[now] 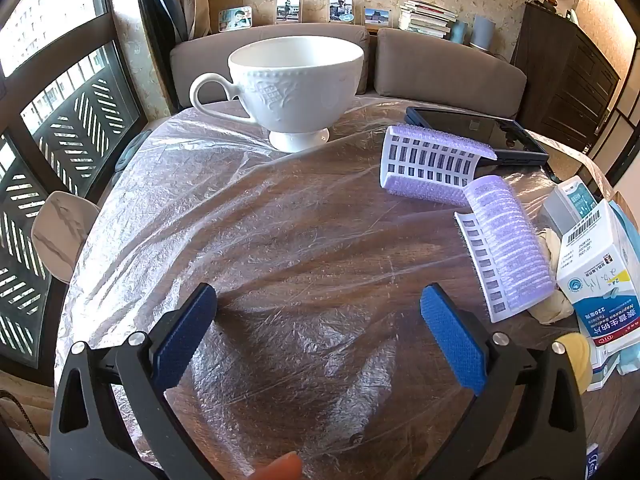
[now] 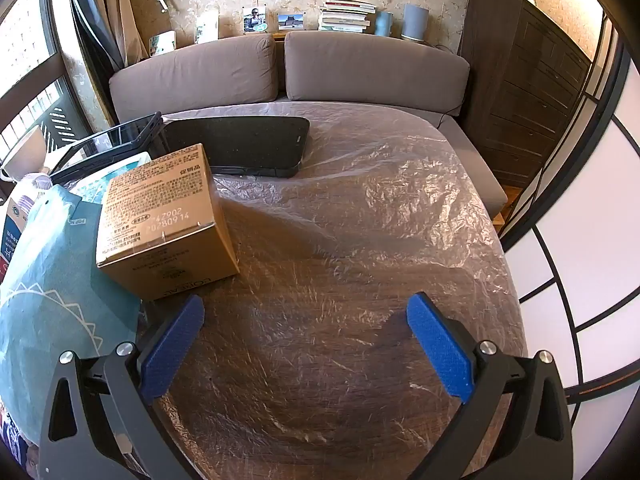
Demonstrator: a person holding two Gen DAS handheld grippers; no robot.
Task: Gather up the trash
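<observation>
Two boxes, brown box (image 2: 164,220) beside right gripper (image 2: 306,316)

Left black two-finger gripper with blue pads (image 1: 318,308) angled downward, jaws spread wide, nothing between them. Right black, blue-padded gripper (image 2: 306,318) likewise tilted down, jaws wide, empty.

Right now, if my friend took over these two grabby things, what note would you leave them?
Left gripper: open, empty, over bare plastic-covered table.
Right gripper: open, empty.
Likely trash: brown carton just ahead-left of the right gripper; medicine box and crumpled wad right of the left gripper, beside two purple hair rollers.
Leave alone: white cup, tablet.
Done: nothing picked yet. No bin in view.
</observation>
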